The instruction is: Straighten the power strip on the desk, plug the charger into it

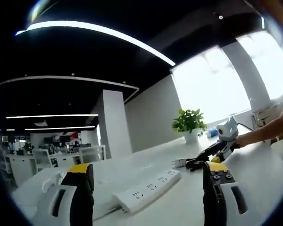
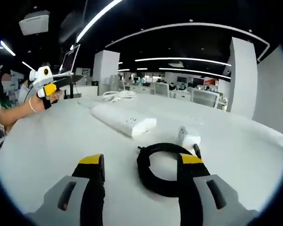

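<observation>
Nearest in the right gripper view, the right gripper (image 2: 141,181) stands released over a coiled black cable (image 2: 161,169); the white power strip (image 2: 124,120) lies aslant on the desk (image 2: 52,146), white charger (image 2: 186,137) beside. Left gripper (image 1: 148,186) released too.

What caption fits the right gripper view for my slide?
Open right gripper hovers over the coiled black cable beside the white charger, power strip beyond.
</observation>
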{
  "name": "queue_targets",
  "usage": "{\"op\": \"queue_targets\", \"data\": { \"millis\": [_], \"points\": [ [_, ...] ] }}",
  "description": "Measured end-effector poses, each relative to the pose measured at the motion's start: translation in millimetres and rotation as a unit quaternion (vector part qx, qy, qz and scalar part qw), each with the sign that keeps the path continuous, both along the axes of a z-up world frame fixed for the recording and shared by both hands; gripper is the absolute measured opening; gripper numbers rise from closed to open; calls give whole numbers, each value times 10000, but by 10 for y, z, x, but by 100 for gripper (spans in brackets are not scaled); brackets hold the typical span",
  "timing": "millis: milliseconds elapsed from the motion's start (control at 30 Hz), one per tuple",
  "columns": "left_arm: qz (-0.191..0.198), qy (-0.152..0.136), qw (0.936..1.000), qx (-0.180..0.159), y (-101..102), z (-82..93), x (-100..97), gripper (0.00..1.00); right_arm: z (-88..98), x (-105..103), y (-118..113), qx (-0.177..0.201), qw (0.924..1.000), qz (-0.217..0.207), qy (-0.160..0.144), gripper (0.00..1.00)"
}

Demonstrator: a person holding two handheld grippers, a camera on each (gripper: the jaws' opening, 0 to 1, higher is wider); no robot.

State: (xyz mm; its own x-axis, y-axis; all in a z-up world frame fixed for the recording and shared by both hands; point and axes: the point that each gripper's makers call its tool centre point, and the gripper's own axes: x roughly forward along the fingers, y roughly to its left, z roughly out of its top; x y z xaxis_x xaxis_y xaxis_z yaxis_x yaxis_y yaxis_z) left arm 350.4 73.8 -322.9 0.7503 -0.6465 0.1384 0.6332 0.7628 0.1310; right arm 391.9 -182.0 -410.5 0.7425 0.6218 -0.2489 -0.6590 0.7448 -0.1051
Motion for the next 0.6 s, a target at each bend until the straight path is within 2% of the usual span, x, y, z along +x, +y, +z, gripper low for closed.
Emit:
{"op": "queue_targets", "data": {
  "millis": [67,200,300,467,567,600],
  "points": [
    [-7,0,10000,1,-2,-5,-6,98,-6,0,9,20,10000,11,30,54],
    [23,17,10000,56,-5,1,2,99,-41,-1,11,-279,9996,44,43,53],
    [-138,493,9987,-39,-55,-63,-1,99,-85,-5,26,-634,9979,142,67,50],
    [-28,536,9986,-25,-27,-81,23,99,-89,28,13,-647,9975,196,229,39],
    [13,533,9983,-252,-3,1,7,99,-87,33,9,-581,9977,192,291,35],
    [22,563,9980,-271,1,7,7,99,-141,36,6,-1188,9921,363,171,31]
  ]
}}
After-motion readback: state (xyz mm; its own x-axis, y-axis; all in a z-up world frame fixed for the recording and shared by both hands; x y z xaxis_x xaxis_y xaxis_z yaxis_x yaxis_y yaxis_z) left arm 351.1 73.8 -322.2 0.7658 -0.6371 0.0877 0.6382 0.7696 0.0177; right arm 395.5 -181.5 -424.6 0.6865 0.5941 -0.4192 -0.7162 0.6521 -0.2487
